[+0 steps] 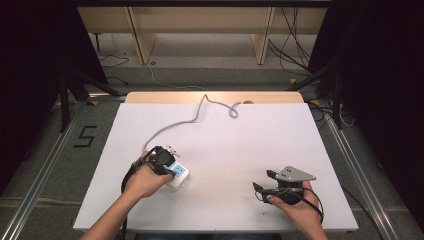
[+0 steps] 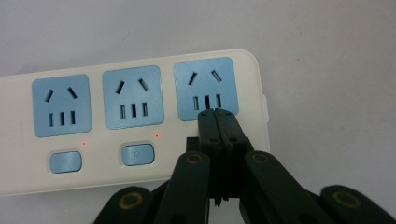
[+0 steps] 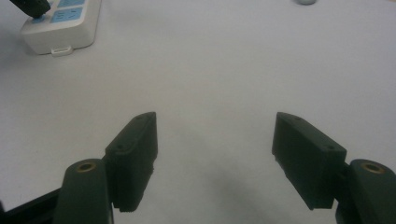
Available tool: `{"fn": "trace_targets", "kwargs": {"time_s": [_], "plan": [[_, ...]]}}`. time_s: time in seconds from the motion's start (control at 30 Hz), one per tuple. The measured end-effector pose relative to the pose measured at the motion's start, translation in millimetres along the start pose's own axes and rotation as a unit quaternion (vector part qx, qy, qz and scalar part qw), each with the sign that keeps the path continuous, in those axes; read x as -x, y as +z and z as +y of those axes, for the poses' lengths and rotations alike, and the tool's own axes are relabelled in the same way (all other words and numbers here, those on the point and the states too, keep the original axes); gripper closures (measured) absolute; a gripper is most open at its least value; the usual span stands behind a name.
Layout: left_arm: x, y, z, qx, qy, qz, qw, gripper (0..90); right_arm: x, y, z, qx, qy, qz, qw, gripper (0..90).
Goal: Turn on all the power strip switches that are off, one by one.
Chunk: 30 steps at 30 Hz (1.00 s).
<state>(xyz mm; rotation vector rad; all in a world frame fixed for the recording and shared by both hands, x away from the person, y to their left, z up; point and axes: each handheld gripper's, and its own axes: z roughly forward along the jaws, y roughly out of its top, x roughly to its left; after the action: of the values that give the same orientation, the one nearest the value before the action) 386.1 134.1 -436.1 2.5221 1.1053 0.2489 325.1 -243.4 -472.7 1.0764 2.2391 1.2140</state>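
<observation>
— Starting nearest the person: what are the right tongs (image 1: 263, 181) doing?

— They hover low over the bare white surface (image 1: 240, 150) at its near right, black jaws spread wide with nothing between them. The grey three-cornered plate sits on top, and a hand grips them from below.

— And the left tongs (image 2: 215, 112)?

— Jaws pressed fully together, holding nothing. In the left gripper view their joined tip rests against the white plastic power strip with pale blue sockets (image 2: 135, 121), right at the lower edge of the end socket (image 2: 205, 88), where a switch would sit under it.

— Where does the strip lie?

— On the near left part of the surface, under the left hand (image 1: 145, 180). Two pale blue rectangular switches (image 2: 137, 154) show beside the tip, each with a small red light above it.

— Farther back?

— A grey cable (image 1: 200, 112) runs from the strip toward the far edge, curling into a loop there. Beyond that lies the grey floor with black cables.
</observation>
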Motion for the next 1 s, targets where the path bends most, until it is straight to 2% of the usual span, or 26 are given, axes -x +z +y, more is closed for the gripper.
{"fn": "trace_targets", "kwargs": {"time_s": [1.0], "plan": [[0.8,2.2,4.6,-0.019,0.005,0.003,0.9998,89.9,-0.6,0.1,-0.1,-0.001,0.000,0.000,1.0000,32.1]]}}
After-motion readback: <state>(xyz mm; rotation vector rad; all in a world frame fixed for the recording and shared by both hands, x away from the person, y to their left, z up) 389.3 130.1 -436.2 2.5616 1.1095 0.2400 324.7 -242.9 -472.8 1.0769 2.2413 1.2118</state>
